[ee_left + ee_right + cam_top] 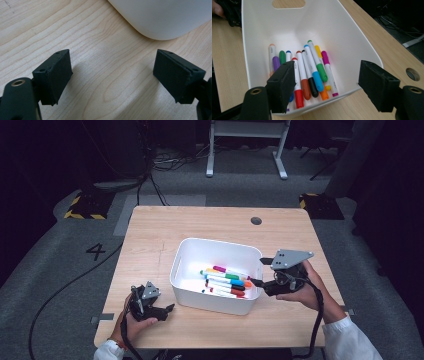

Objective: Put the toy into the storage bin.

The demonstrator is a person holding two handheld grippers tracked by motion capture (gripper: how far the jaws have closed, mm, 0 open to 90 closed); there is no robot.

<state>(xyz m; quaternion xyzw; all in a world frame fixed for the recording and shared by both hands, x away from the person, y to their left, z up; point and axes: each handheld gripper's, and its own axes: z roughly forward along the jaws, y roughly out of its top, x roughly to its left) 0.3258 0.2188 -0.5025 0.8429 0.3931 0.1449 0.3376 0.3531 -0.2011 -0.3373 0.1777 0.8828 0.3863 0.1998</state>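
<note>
A white bin (220, 244) stands on the wooden table (150, 235), right of centre, and holds several coloured markers (227, 282). My right gripper (256, 282) hovers at the bin's right rim, open and pointing left over it. In the right gripper view the bin (352, 42) lies ahead with the markers (312, 72) heaped at its near end, and my right gripper (327, 71) has nothing between its jaws. My left gripper (169, 309) rests low on the table by the bin's front left corner. In its own view, the left gripper (112, 62) is open over bare wood, the bin's corner (162, 17) just beyond.
A round cable hole (256, 220) sits in the table's far right part, also seen as a hole (412, 74) in the right gripper view. Cables trail from both grippers off the near edge. A white frame (247, 145) stands on the floor beyond the table.
</note>
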